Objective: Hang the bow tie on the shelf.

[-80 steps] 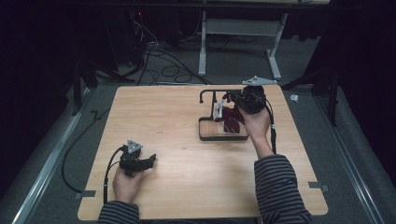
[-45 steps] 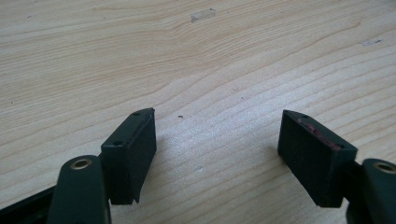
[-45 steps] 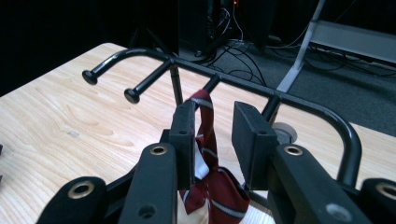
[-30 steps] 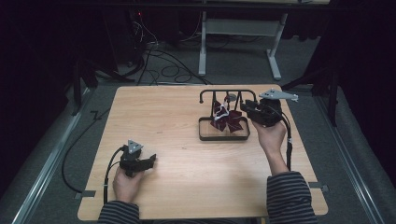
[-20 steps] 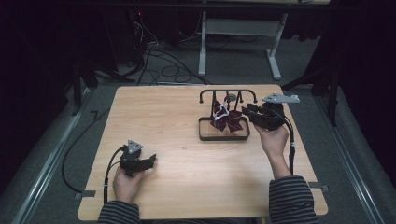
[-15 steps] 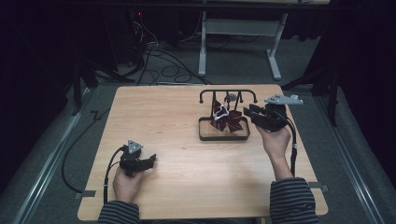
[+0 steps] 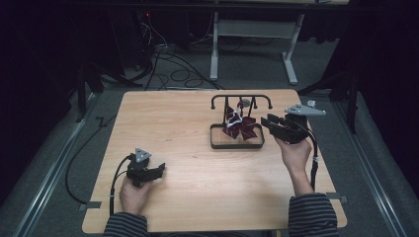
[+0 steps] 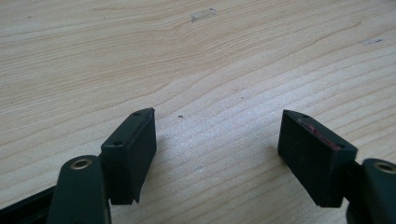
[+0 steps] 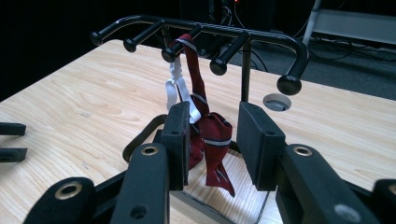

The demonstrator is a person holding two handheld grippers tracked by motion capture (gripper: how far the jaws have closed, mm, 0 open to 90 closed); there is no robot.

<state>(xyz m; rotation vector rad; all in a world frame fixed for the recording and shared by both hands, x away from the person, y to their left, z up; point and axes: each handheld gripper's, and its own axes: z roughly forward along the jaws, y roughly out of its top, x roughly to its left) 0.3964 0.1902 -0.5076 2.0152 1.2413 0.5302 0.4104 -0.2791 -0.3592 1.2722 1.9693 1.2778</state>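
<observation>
A black rack (image 7: 241, 98) with several hook pegs stands on a tray base (image 7: 236, 145) at the table's right middle. A maroon bow tie (image 7: 240, 129) hangs from one peg by a white strap; the right gripper view shows the tie (image 9: 210, 135) dangling over the tray. My right gripper (image 7: 271, 124) is just right of the rack and points at the tie. Its jaws (image 9: 215, 114) have just been opening and hold nothing, with the tie a little beyond the tips. My left gripper (image 7: 159, 170) rests near the front left, open over bare wood (image 8: 218, 116).
A round grommet hole (image 9: 276, 101) sits in the tabletop behind the rack. The wooden table (image 7: 188, 202) has broad bare wood left of and in front of the rack. Cables and a desk frame (image 7: 252, 34) lie on the floor beyond the far edge.
The right gripper has drawn back to the right, away from the rack's pegs, leaving the bow tie hanging there. The left gripper has not moved.
</observation>
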